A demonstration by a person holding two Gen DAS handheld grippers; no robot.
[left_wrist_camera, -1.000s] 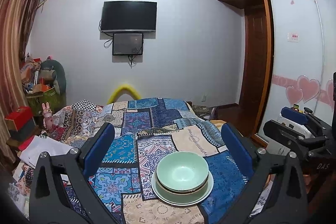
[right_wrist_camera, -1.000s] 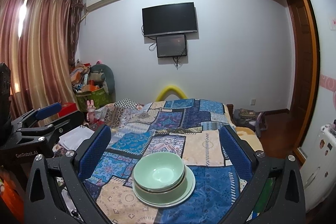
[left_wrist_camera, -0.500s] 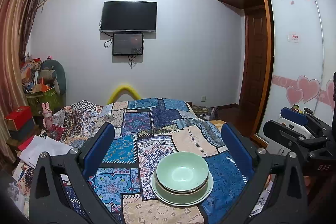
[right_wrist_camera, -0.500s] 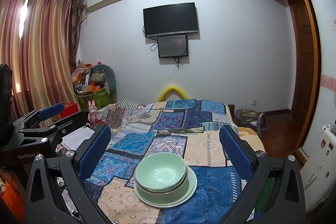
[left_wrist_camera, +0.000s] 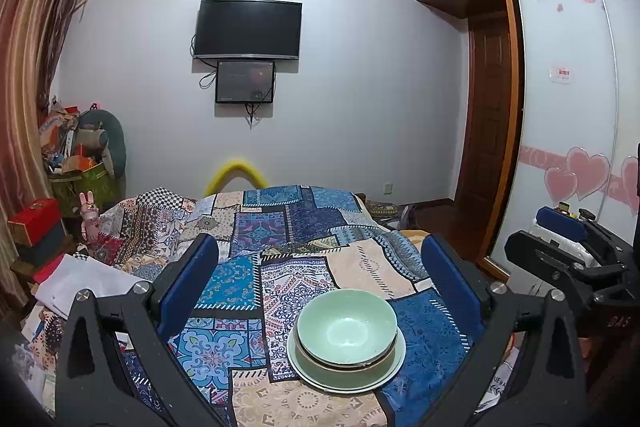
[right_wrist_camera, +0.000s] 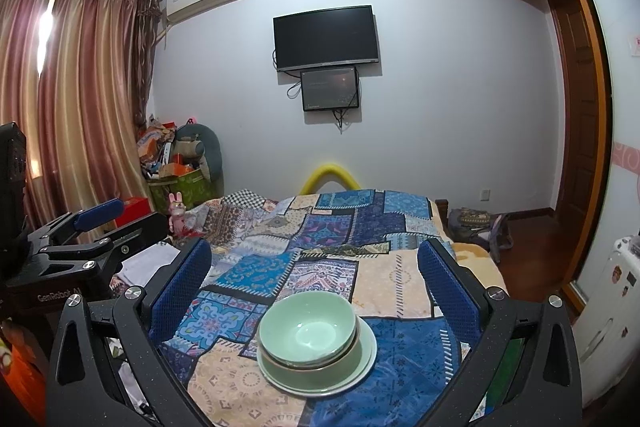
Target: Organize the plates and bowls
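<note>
A pale green bowl (left_wrist_camera: pixel 347 327) (right_wrist_camera: pixel 307 327) sits nested on top of a stack, over a second bowl and a pale green plate (left_wrist_camera: pixel 390 367) (right_wrist_camera: pixel 366 355). The stack rests on a patchwork blue cloth (left_wrist_camera: pixel 280 247) (right_wrist_camera: pixel 360 227). My left gripper (left_wrist_camera: pixel 320 259) is open and held above and behind the stack, nothing between its blue pads. My right gripper (right_wrist_camera: pixel 314 259) is likewise open and empty, with the stack low between its fingers. Each gripper shows at the edge of the other's view.
The patchwork cloth covers a bed-like surface that drops off at the right. White papers (left_wrist_camera: pixel 80 279) and a red box (left_wrist_camera: pixel 36 219) lie at the left. A wardrobe with sliding doors (left_wrist_camera: pixel 568 107) and a dark door stand at the right; curtains (right_wrist_camera: pixel 72 87) hang at the left.
Both views have barely shifted; the right wrist view drifted slightly, so the stack sits a little further right in it. The stack itself has not moved.
</note>
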